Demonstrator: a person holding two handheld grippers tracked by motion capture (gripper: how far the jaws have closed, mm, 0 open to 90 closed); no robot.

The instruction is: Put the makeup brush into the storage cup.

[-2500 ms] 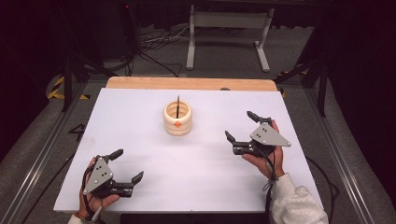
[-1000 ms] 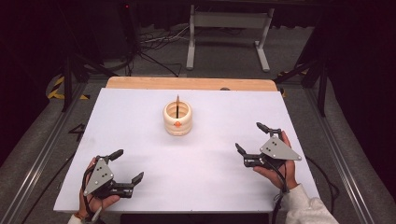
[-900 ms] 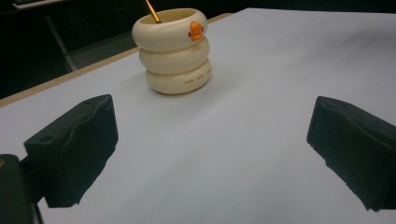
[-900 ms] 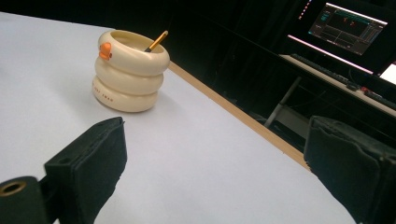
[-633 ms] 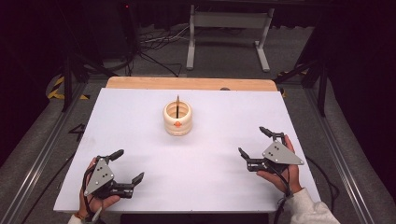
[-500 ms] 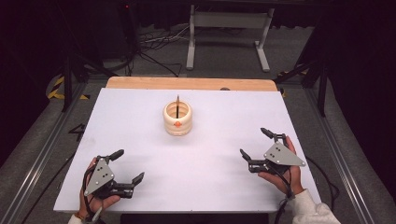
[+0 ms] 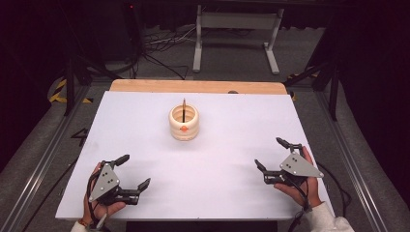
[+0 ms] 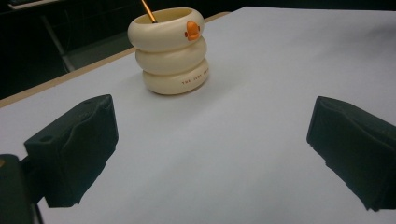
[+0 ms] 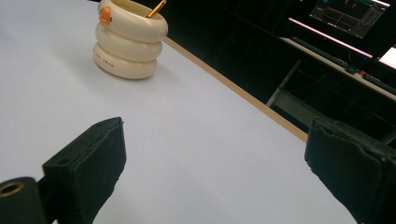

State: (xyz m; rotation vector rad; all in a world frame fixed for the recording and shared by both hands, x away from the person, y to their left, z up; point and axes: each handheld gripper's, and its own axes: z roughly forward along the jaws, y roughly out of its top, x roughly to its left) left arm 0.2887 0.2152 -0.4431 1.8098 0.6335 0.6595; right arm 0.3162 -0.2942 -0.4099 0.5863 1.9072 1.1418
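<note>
A cream ribbed pen holder (image 7: 183,123) with a small orange mark stands upright on the white table (image 7: 145,125), a little behind its middle. A pencil (image 7: 183,107) leans inside it. The same holder (image 8: 169,50) sits ahead of my left gripper, and the holder (image 9: 129,39) appears at the upper left in the right gripper view. My left gripper (image 7: 133,171) rests open near the front left corner, nothing between its jaws. My right gripper (image 7: 270,153) is open near the front right, also holding nothing. Both stand well apart from the holder.
A wooden strip (image 7: 198,86) borders the table's far edge. Beyond it are a white stand (image 7: 237,34) and cables on the floor. Metal rails (image 7: 43,164) run along both sides. A lit screen (image 9: 350,11) glows past the table's edge in the right gripper view.
My right gripper has moved back from beside the holder toward the front right corner and come lower. The left gripper and the holder have stayed put.
</note>
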